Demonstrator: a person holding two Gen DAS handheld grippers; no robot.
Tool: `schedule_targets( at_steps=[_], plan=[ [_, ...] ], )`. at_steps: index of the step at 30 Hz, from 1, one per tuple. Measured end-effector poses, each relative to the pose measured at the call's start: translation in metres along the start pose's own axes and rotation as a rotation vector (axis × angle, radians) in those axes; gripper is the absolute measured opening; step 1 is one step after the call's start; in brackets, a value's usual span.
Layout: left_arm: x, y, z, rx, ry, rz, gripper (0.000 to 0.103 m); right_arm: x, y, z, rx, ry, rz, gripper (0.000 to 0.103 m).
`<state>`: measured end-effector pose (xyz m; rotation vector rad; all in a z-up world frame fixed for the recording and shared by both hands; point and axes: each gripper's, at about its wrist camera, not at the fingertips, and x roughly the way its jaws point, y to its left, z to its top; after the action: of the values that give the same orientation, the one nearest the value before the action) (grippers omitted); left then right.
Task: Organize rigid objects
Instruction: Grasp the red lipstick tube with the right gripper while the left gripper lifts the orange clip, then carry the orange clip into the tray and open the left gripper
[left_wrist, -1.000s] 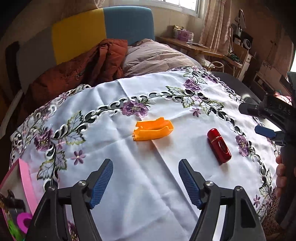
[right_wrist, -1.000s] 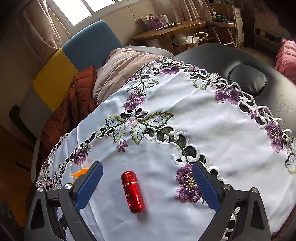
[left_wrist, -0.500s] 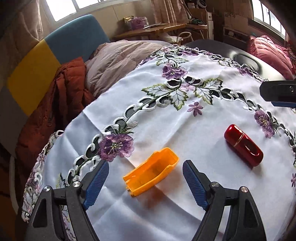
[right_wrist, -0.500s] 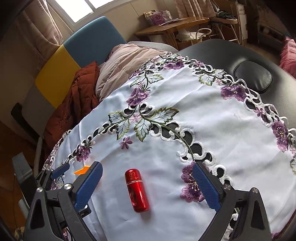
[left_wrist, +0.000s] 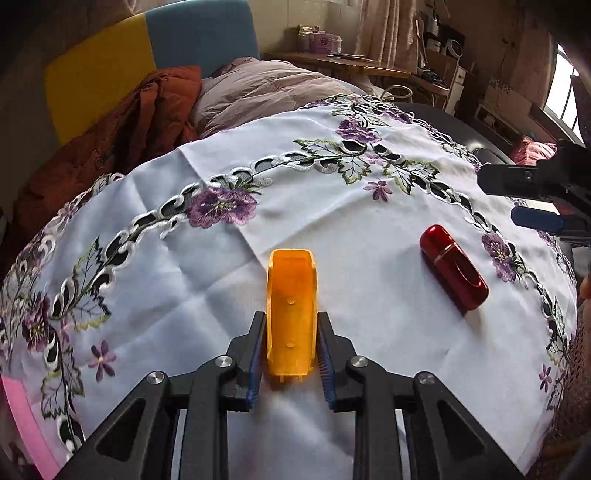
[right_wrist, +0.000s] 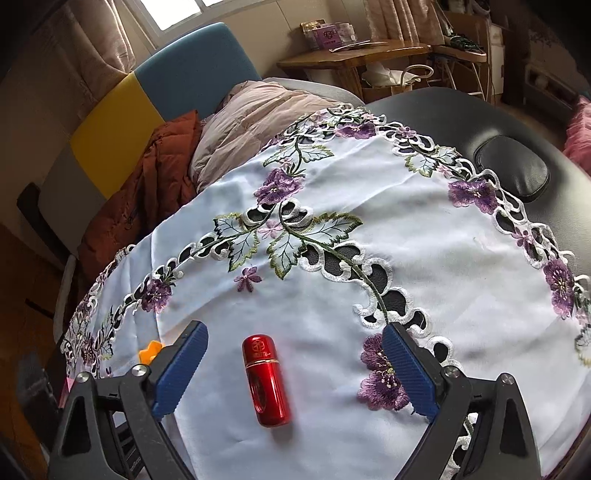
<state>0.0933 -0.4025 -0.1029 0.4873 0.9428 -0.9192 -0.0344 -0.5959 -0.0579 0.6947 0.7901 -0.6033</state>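
Left wrist view has the left gripper (left_wrist: 290, 345) clamped on an orange tray (left_wrist: 291, 314), a blue pad pressed to each long side, the tray's open end pointing away over the white embroidered cloth (left_wrist: 207, 280). The tray's hollow looks bare apart from small studs. Off to the right lies a red case (left_wrist: 453, 266) on its side, apart from the tray, and beyond it the right gripper's fingers (left_wrist: 537, 220) poke in from the edge.

Right wrist view shows what that one cannot: the right gripper (right_wrist: 293, 369) with jaws spread wide, the red case (right_wrist: 266, 381) lying between them, touching neither pad, cap end away. Only a sliver of the orange tray (right_wrist: 149, 350) peeks past the left pad. A black cushion (right_wrist: 513, 168) sits beyond the cloth's (right_wrist: 424, 251) far edge.
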Motion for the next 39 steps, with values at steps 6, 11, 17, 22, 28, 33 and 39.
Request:
schedule_targets(
  at_steps=[6, 11, 17, 22, 28, 33, 39],
  plan=[
    [-0.026, 0.013, -0.035, -0.154, 0.0, 0.021, 0.025, 0.016, 0.021, -0.009, -0.136, 0.049, -0.022, 0.084],
    [-0.056, 0.009, -0.058, -0.185, -0.045, 0.054, 0.025, 0.029, 0.034, -0.019, -0.239, 0.085, -0.06, 0.081],
    [-0.082, 0.005, -0.077, -0.224, -0.083, 0.067, 0.025, 0.049, 0.051, -0.04, -0.413, 0.168, -0.129, 0.027],
    [-0.1, 0.006, -0.093, -0.266, -0.104, 0.086, 0.025, 0.049, 0.058, -0.048, -0.455, 0.191, -0.087, 0.027],
    [-0.122, 0.007, -0.105, -0.281, -0.13, 0.121, 0.025, 0.051, 0.054, -0.048, -0.436, 0.195, -0.071, 0.028],
    [-0.136, 0.009, -0.111, -0.307, -0.155, 0.131, 0.025, 0.049, 0.059, -0.052, -0.475, 0.181, -0.091, 0.028],
    [-0.147, 0.008, -0.116, -0.317, -0.172, 0.135, 0.025, 0.05, 0.062, -0.055, -0.522, 0.168, -0.107, 0.028]
  ],
)
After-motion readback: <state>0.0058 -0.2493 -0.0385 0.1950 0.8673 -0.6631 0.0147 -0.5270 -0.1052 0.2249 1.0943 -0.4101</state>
